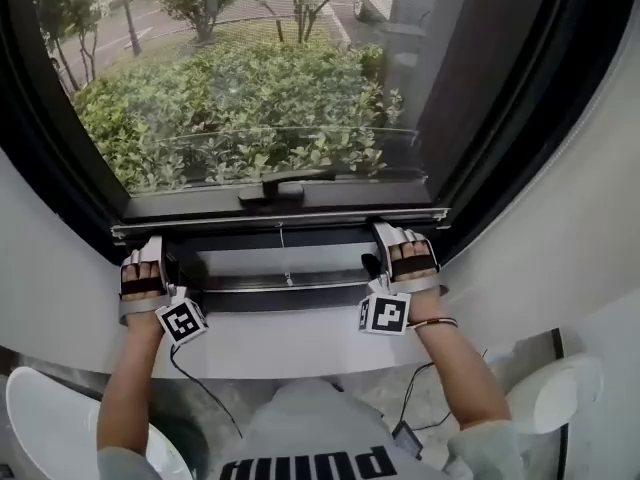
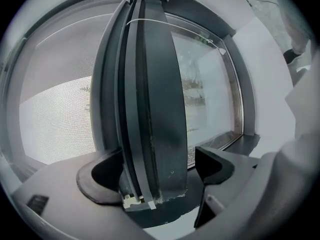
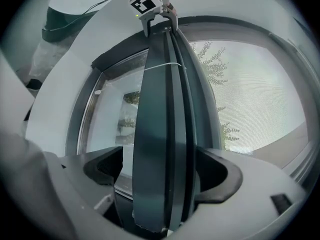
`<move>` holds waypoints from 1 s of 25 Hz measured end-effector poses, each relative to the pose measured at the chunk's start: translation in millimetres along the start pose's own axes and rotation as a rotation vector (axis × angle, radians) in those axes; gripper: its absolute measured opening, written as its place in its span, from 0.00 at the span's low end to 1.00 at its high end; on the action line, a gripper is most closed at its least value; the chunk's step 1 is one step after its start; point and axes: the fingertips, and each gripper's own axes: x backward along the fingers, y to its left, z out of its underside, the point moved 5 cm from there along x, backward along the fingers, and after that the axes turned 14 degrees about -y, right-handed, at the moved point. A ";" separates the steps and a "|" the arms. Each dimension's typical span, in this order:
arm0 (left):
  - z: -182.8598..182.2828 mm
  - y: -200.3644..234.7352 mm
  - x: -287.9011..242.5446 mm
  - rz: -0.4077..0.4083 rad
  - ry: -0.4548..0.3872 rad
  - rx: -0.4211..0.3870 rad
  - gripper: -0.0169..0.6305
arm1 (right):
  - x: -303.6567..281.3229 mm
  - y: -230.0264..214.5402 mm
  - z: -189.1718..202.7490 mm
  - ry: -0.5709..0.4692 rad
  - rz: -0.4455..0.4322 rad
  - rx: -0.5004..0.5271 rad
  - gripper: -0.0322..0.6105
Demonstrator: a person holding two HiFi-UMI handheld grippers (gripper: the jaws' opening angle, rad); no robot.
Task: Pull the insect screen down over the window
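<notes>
The insect screen's mesh (image 1: 250,88) covers most of the window. Its dark bottom bar (image 1: 280,220) hangs a little above the sill (image 1: 290,295). My left gripper (image 1: 148,256) is shut on the bar's left end, and my right gripper (image 1: 396,240) is shut on its right end. In the left gripper view the bar (image 2: 150,109) runs upright between the jaws of the left gripper (image 2: 155,176), with mesh (image 2: 55,119) to its left. In the right gripper view the bar (image 3: 167,134) fills the gap of the right gripper (image 3: 162,184). A thin white pull cord (image 1: 285,260) dangles from the bar's middle.
A dark window handle (image 1: 270,190) sits just above the bar. The white ledge (image 1: 300,346) lies below the sill, with curved white walls on both sides. White rounded seats stand at the lower left (image 1: 45,418) and lower right (image 1: 560,388). A black cable (image 1: 205,393) hangs from the left gripper.
</notes>
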 end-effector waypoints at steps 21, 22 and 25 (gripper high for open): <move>-3.3 12.3 -1.8 -0.111 -0.094 0.028 0.72 | 28.8 -7.8 49.8 0.093 -0.123 -0.055 0.76; -2.0 12.6 0.4 -0.107 -0.096 0.030 0.72 | 30.3 -9.3 46.9 0.098 -0.145 -0.075 0.76; -1.9 13.0 3.7 -0.079 -0.103 0.027 0.72 | 37.6 -12.4 41.4 0.103 -0.237 -0.124 0.76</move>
